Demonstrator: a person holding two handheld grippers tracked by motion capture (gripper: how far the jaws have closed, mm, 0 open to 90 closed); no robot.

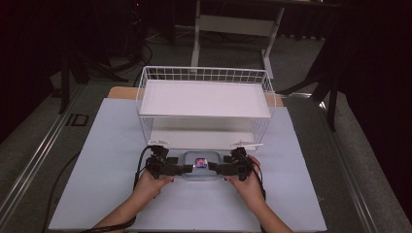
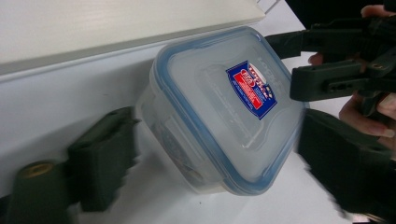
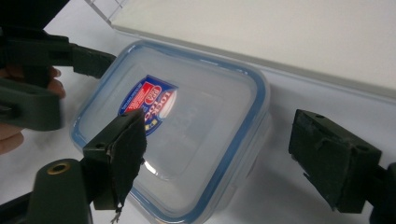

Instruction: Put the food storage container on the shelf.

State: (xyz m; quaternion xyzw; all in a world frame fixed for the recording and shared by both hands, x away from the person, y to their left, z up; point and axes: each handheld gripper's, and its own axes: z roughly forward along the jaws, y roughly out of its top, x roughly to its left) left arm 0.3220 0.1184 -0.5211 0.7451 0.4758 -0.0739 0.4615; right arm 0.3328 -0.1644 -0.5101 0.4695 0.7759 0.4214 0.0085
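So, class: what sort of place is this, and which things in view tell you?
Probably a lab or studio set up for recording. A pale work board carries a white wire rack, dark curtains hang around it, and a bare desk frame stands behind.

The room lay dark around a lit middle. A pale blue-white surface [image 1: 111, 160] rested on a grey floor [image 1: 34, 145], with a strip of bare wood [image 1: 120, 92] showing at its far edge. A metal rail [image 1: 36, 155] ran along the floor at the left, a matching one [image 1: 350, 170] at the right. Behind stood the white legs of a desk frame [image 1: 233, 29], its feet on the grey floor. Black drapes [image 1: 374, 73] closed off the right side, and dark stand legs [image 1: 65, 77] and loose cables [image 1: 138, 53] sat in shadow at the left rear.
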